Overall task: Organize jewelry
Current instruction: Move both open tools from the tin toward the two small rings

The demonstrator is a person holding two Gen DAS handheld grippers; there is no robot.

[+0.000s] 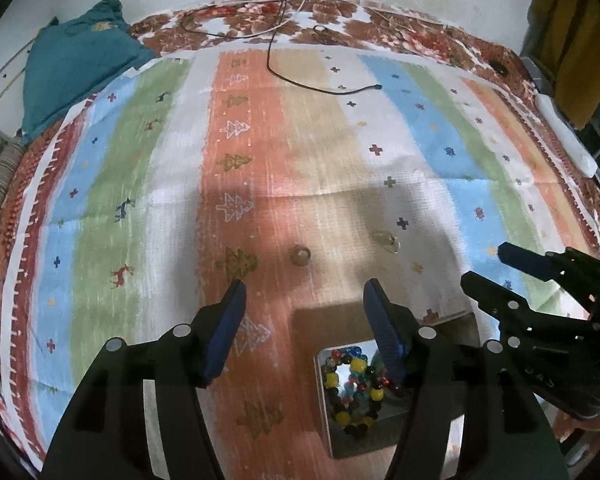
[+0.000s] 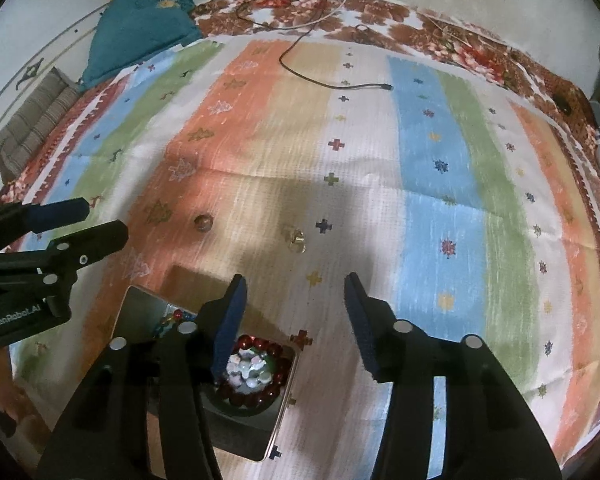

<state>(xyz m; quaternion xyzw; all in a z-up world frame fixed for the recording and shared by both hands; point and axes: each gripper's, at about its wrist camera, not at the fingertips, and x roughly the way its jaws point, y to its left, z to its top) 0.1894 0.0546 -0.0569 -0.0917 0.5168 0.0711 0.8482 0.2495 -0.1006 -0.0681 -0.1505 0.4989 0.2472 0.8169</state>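
Jewelry box (image 1: 332,432) of beads on striped cloth (image 1: 300,140), left tool (image 1: 302,292) and right tool (image 2: 294,284) released, empty

Right tongs (image 2: 294,294) agape above striped cloth (image 2: 440,184), bead-filled metal box (image 2: 278,408) beneath.

Dim, soft light — a broad shadow falls on the striped cloth (image 1: 312,168) just ahead of each hand-held gripper; fisheye edges bend, details smear.

Home, likely bedroom. Striped cloth (image 1: 300,152) covering flowery bed sheet (image 1: 260,20), teal pillow (image 1: 80,60) lying by wall, charger cable (image 1: 320,84) trailing across.
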